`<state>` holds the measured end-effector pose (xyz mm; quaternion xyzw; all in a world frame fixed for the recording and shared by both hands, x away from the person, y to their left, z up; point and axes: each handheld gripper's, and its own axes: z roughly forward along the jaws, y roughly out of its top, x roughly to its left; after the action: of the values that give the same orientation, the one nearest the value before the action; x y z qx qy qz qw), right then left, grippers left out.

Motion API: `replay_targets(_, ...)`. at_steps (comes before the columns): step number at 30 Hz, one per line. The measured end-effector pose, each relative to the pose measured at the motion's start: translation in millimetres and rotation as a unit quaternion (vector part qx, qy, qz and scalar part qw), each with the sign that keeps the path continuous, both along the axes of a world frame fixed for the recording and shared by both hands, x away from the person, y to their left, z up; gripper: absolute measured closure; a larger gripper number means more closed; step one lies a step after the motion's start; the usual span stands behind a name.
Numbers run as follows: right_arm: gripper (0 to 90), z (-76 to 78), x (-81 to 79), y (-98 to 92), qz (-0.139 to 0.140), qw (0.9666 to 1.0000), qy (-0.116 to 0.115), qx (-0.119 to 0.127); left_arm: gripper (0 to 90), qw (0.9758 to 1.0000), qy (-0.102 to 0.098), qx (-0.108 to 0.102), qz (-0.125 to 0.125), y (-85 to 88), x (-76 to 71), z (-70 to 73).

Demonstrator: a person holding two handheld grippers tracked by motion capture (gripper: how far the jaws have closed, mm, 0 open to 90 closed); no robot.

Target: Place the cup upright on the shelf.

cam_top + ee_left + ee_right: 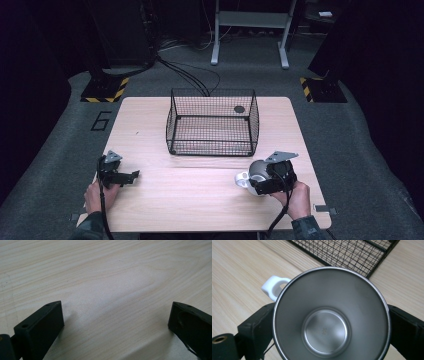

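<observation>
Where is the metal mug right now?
In the high view the metal mug sits between the right gripper's jaws at the table's near right, just in front of the wire basket.

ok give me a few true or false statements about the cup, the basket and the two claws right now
1. The right claw is closed around a steel cup. True.
2. The cup has liquid in it. False: its inside is bare metal down to the bottom.
3. The left claw is open with nothing between its jaws. True: only the wooden table shows between them.
4. The cup is sitting inside the wire basket. False: it is on the person's side of the basket, outside it.
5. The cup has a white handle. True.
6. The basket lies tipped on its side. False: it stands upright, open at the top.
</observation>
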<state>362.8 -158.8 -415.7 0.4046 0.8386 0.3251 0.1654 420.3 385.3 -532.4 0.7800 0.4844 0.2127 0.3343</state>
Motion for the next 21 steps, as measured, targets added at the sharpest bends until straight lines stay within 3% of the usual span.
replay_targets(21, 5.9, 22.6, 23.2, 28.0, 0.033, 0.9994, -0.012, 0.004, 0.1, 1.0000, 0.000, -0.001, 0.000, -0.1, 0.1, 0.0)
